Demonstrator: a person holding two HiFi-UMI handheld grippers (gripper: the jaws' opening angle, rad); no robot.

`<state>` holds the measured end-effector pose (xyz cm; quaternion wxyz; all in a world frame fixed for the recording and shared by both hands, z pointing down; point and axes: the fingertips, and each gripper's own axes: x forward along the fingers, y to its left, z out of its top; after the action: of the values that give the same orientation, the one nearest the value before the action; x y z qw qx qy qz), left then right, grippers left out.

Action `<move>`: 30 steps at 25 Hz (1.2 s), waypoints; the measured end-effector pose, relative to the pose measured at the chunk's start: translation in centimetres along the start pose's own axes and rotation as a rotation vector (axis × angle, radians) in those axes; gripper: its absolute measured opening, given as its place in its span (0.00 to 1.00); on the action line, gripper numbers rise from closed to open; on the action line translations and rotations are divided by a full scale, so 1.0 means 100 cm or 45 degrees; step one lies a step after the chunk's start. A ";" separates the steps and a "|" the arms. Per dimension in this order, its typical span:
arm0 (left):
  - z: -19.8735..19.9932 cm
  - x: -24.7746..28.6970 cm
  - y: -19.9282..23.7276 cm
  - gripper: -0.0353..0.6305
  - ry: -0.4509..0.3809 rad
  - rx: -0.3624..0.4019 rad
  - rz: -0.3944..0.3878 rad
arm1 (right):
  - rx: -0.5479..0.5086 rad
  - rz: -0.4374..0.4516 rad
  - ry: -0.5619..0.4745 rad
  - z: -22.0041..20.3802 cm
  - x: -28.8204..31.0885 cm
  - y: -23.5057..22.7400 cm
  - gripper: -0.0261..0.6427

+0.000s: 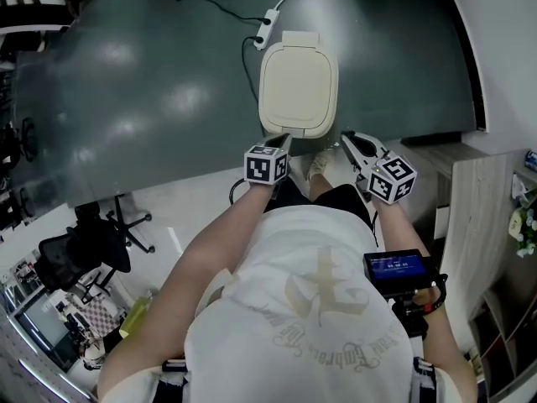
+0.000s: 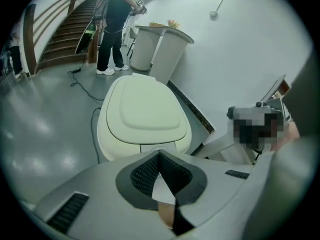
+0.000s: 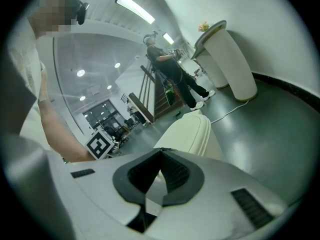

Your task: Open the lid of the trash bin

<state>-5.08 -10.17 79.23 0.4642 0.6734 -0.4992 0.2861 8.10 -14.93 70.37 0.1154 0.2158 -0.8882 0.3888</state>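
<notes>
Trash bin lid [image 1: 298, 86] cream; floor [image 1: 126, 82] dark grey, glossy; shirt [image 1: 294, 309] white, faint beige print.

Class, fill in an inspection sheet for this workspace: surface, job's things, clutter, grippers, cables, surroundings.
Surface: glossy grey floor.
Job's things: bin standing on the floor; its cream lid is closed.
Clutter: nothing seen.
Grippers: left gripper has jaws together and empty, with its tips by the bin's front edge; contact cannot be told. Right gripper has jaws together and empty, beside the bin.
Cables: power strip behind the bin; dark cable curving from it alongside the bin.
Surroundings: white wall, wooden shelf, office chair; a second person stands by stairs.
</notes>
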 end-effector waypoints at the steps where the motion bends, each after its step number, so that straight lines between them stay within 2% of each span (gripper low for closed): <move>1: 0.000 0.001 0.000 0.06 0.003 -0.004 0.005 | -0.001 0.000 -0.001 0.001 0.000 0.000 0.05; 8: -0.005 0.003 0.002 0.06 0.050 -0.027 0.013 | 0.007 -0.010 0.000 -0.001 0.001 -0.002 0.05; 19: -0.008 0.006 -0.001 0.06 0.051 0.037 0.058 | 0.000 -0.058 0.018 -0.003 -0.005 -0.010 0.05; 24: -0.007 0.009 0.003 0.07 0.032 0.036 0.059 | 0.003 -0.065 0.008 -0.006 -0.002 -0.016 0.05; 30: -0.009 0.012 -0.005 0.06 0.059 0.064 0.038 | -0.008 -0.069 0.009 -0.005 -0.004 -0.015 0.05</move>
<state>-4.08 -9.80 80.45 0.4542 0.6704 -0.4910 0.3212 9.23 -15.33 71.57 0.1297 0.2383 -0.8828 0.3835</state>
